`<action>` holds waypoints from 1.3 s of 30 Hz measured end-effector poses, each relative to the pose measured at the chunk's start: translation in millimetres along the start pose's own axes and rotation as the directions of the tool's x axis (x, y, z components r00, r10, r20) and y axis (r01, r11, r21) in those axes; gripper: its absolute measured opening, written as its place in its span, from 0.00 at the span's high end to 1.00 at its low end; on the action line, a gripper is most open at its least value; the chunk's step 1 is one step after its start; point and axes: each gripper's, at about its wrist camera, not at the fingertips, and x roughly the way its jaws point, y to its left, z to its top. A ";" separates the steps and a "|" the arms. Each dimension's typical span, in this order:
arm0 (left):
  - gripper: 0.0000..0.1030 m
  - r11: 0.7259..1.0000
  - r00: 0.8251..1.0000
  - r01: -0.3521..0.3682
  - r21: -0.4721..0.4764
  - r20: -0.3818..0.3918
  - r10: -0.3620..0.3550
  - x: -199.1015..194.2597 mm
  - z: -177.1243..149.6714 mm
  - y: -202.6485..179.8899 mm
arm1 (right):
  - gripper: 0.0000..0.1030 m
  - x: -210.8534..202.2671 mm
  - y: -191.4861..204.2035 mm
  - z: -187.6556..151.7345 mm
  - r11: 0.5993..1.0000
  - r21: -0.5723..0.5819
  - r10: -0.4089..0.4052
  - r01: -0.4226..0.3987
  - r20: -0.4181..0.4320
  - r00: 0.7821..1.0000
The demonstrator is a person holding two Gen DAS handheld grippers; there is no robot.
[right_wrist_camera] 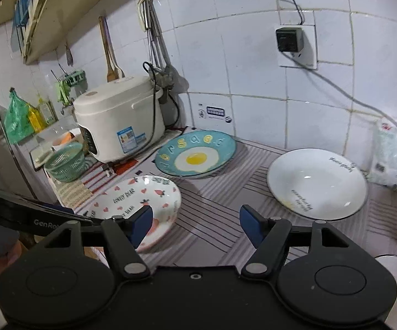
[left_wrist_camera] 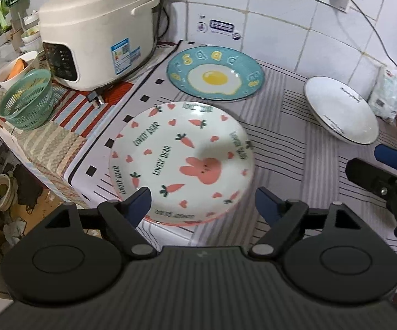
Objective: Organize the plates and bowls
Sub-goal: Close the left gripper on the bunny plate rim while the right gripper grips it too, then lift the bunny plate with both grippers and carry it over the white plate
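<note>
1. Rabbit plate [left_wrist_camera: 182,159], white with pink carrots and hearts, lies flat on the striped cloth of the table [left_wrist_camera: 294,165], at 12 o'clock just ahead of the left hand-held gripper [left_wrist_camera: 202,206]; its jaws stand wide apart and empty, the near rim between the fingertips but untouched.
2. The right hand-held gripper [right_wrist_camera: 195,224] is likewise spread and holds nothing, with bare cloth in front of it and the rabbit plate at its 10 o'clock.
3. White plate [right_wrist_camera: 317,183] sits at 1 o'clock in the right wrist view, apart from the others.
4. Egg plate [left_wrist_camera: 215,73] lies farthest, at 12 o'clock, beside the rice cooker [left_wrist_camera: 99,27].
5. Risk: the glazed rim may slip from a thin pinch, or a low approach may shove the plate and bunch the cloth.
6. Risk: stacking off-centre could chip the rims.
</note>
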 end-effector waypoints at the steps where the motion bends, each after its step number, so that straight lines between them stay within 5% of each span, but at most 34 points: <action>1: 0.18 1.000 1.000 -0.002 -0.015 0.018 0.003 2.0 -1.7 4.2 | 0.27 4.6 1.0 -3.5 1.000 0.005 0.014 -0.014 0.015 1.000; 9: 0.17 0.996 0.993 -0.078 -0.050 0.088 0.082 25.6 -14.8 31.9 | 0.27 56.2 8.7 -30.4 0.995 0.058 0.075 -0.075 0.002 0.997; 17: 0.17 0.977 0.994 -0.101 -0.186 0.029 0.109 56.1 -25.6 72.2 | 0.28 106.8 17.7 -48.1 0.979 0.158 0.143 -0.130 -0.070 0.987; 20: 0.19 0.976 0.996 -0.088 -0.201 0.015 0.093 63.7 -31.6 80.1 | 0.36 123.4 15.4 -52.2 0.967 0.221 0.152 -0.125 -0.111 0.982; 24: 0.33 0.983 0.996 -0.082 -0.165 0.013 0.086 70.8 -34.1 81.4 | 0.46 132.7 12.0 -54.2 0.957 0.264 0.154 -0.121 -0.111 0.982; 28: 0.51 0.981 0.997 -0.075 -0.177 -0.007 0.075 79.7 -33.6 85.1 | 0.72 142.0 6.6 -55.5 0.950 0.292 0.151 -0.107 -0.133 0.980; 31: 0.63 0.977 0.999 -0.044 -0.209 -0.005 0.044 81.5 -33.1 89.0 | 0.81 147.5 -2.7 -56.9 0.919 0.372 0.193 -0.130 -0.135 0.972; 35: 0.72 0.980 1.000 -0.019 -0.197 -0.011 0.018 85.3 -29.7 85.9 | 0.82 148.9 -1.5 -56.6 0.917 0.374 0.205 -0.139 -0.141 0.969; 39: 0.69 0.974 1.000 -0.011 -0.226 -0.031 0.004 90.2 -26.0 87.2 | 0.82 158.1 -1.2 -54.6 0.914 0.381 0.214 -0.139 -0.164 0.963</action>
